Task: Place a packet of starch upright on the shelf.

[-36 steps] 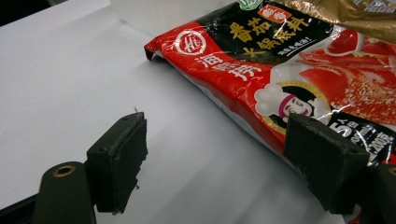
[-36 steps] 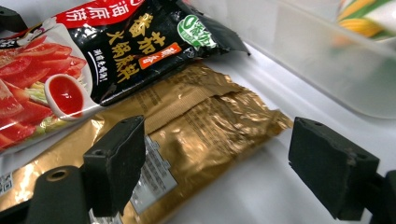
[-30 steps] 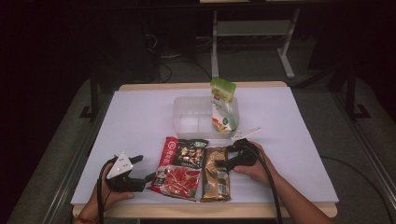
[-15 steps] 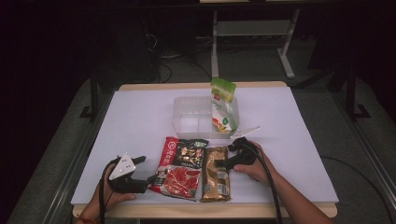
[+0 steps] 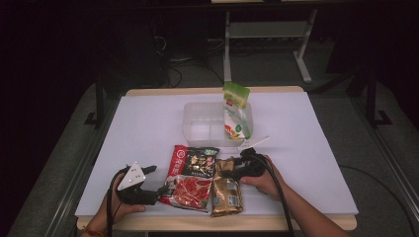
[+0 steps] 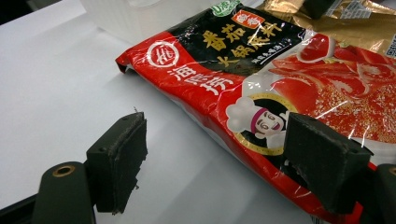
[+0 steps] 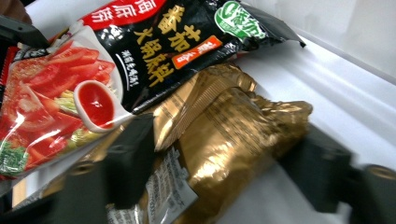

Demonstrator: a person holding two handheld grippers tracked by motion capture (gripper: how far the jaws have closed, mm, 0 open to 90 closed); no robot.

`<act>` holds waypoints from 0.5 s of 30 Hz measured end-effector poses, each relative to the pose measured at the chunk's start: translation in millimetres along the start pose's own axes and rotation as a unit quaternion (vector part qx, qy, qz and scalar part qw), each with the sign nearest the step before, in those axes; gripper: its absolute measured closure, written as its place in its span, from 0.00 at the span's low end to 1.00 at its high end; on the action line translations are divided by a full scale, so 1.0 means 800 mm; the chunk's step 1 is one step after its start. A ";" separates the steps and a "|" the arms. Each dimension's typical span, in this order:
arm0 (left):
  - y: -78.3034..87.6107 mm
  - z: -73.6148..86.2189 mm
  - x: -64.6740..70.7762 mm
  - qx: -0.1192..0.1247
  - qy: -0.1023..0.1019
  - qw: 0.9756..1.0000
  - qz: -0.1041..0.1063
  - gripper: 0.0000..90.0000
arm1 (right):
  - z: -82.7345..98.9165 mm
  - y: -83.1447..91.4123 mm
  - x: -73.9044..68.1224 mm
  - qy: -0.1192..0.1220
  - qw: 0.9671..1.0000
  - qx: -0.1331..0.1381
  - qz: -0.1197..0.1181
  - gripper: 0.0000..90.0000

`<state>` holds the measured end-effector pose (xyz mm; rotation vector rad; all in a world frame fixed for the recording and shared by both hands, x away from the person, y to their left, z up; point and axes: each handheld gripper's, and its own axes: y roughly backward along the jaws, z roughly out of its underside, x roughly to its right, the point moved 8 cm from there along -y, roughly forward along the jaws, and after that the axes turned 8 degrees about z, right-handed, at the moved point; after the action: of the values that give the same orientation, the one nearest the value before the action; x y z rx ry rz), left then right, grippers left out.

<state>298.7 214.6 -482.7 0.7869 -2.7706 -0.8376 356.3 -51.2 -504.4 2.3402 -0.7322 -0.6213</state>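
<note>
A red and black hotpot-base packet [image 5: 190, 177] lies flat at the table's near edge, with a gold foil packet [image 5: 227, 190] beside it on the right. My left gripper [image 5: 155, 180] is open at the red packet's [image 6: 261, 79] left edge, one jaw over the packet and one on the bare sheet. My right gripper [image 5: 226, 170] straddles the top end of the gold packet [image 7: 224, 135]. Its jaws have just been closing, with the packet between them. The left jaw touches the foil, while the right jaw, blurred, sits just beside it.
A clear plastic tub [image 5: 197, 116] stands mid-table, and a green and white pouch [image 5: 236, 116] leans upright in its right side. A small white tag [image 5: 254, 143] lies in front of the tub. The white sheet [image 5: 148, 128] covers the tabletop, which drops to dark floor on every side.
My right gripper has shifted slightly left over the gold packet and its jaws have narrowed around it. The left hand and the packets have stayed put.
</note>
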 end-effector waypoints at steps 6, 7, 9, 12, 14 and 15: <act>-0.002 -0.001 0.001 0.001 0.004 1.000 0.002 0.24 | -0.005 0.006 0.005 -0.014 1.000 0.016 -0.011 0.56; -0.002 -0.001 0.002 0.001 0.004 1.000 0.002 0.24 | -0.006 0.008 0.005 -0.014 1.000 0.020 -0.011 0.58; -0.002 -0.002 0.002 0.001 0.004 1.000 0.004 0.24 | -0.007 0.010 0.005 -0.011 1.000 0.023 -0.010 0.60; -0.004 -0.003 0.004 0.001 0.006 1.000 0.007 0.24 | -0.011 0.016 0.003 -0.005 0.999 0.036 -0.010 0.66; -0.004 -0.004 0.005 0.000 0.005 1.000 0.009 0.24 | -0.013 0.023 0.002 -0.002 0.999 0.045 -0.010 0.73; -0.005 -0.005 0.005 0.000 0.004 1.000 0.009 0.24 | -0.014 0.026 0.002 0.000 0.999 0.050 -0.012 0.75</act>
<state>297.8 208.0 -481.5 0.7632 -2.7670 -0.8291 356.4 -61.5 -482.8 2.4432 -0.7533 -0.6085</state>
